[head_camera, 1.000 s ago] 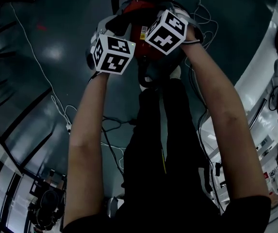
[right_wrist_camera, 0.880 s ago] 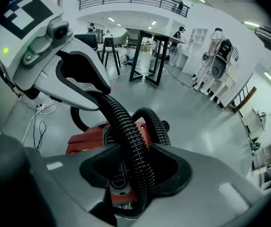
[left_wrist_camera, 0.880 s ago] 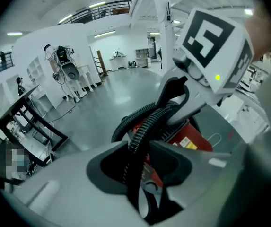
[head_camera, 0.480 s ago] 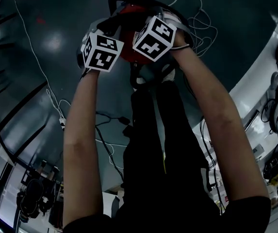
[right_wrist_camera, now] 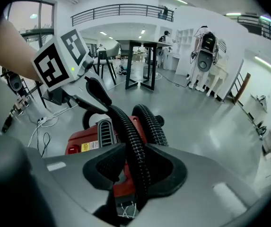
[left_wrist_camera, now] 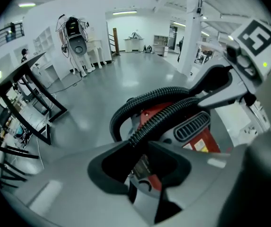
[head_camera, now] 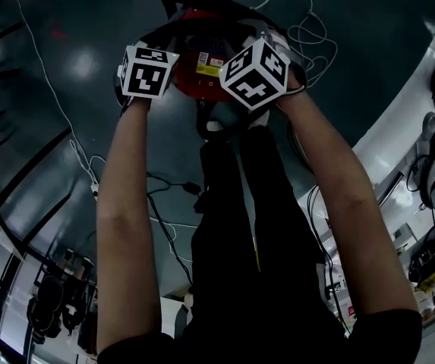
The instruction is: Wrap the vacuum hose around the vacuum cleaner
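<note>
The left gripper (left_wrist_camera: 140, 148) and right gripper (right_wrist_camera: 136, 167) have each just narrowed onto the hose (right_wrist_camera: 131, 131), clamping it between their jaws. One loop already arches over the red vacuum (head_camera: 202, 51) on the floor (head_camera: 65, 127). By my judgement the held stretch remains to be laid. Only the gripper views show these grips; the head view hides the jaws.

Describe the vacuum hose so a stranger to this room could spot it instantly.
On the shiny floor stands a red vacuum cleaner. The hose is the tube looping over its top. Unlike the thin white cables beside it, it is thick, black and ribbed.
</note>
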{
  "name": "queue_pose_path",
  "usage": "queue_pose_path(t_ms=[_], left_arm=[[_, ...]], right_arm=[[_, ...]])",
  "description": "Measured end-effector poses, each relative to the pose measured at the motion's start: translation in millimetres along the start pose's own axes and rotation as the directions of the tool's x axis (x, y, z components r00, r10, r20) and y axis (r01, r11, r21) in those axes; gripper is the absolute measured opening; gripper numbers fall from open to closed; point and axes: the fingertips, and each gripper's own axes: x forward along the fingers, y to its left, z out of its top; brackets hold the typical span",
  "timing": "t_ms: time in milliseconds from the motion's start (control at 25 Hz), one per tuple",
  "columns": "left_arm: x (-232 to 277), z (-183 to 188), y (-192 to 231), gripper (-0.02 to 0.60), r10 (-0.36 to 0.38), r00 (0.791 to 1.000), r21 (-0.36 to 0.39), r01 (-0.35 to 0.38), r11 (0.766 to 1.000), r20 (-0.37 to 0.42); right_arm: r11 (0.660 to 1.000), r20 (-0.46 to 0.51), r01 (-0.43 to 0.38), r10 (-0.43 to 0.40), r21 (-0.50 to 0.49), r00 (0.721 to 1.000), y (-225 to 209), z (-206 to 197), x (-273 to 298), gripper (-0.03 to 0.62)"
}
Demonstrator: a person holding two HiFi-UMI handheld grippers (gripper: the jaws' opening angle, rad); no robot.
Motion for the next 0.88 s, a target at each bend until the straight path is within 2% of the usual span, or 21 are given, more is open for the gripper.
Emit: queue_pose_path(t_ms=[200,480,880], left_arm=[[-3,0,-2,0.121,0.008,1.000,0.006,-0.008,1.000,-0.002],[-18,6,-4,0.123,0.014,1.000,0.024,-0.015,1.000,0.021],[-32,5,-8,0.150,0.001,0.998,0.001,-0.001,1.000,0.056]], right_arm=[[0.998,0.012,-0.006,0.005,0.068,1.000,-1,-13,-5,0.123],[0.996,0.024,-0.001,-0.001,0.087,1.000,3,-20,-14,0.117],[0.990,0.027,0.043,-0.047,0.133,0.999,3,-31,-25,0.118]])
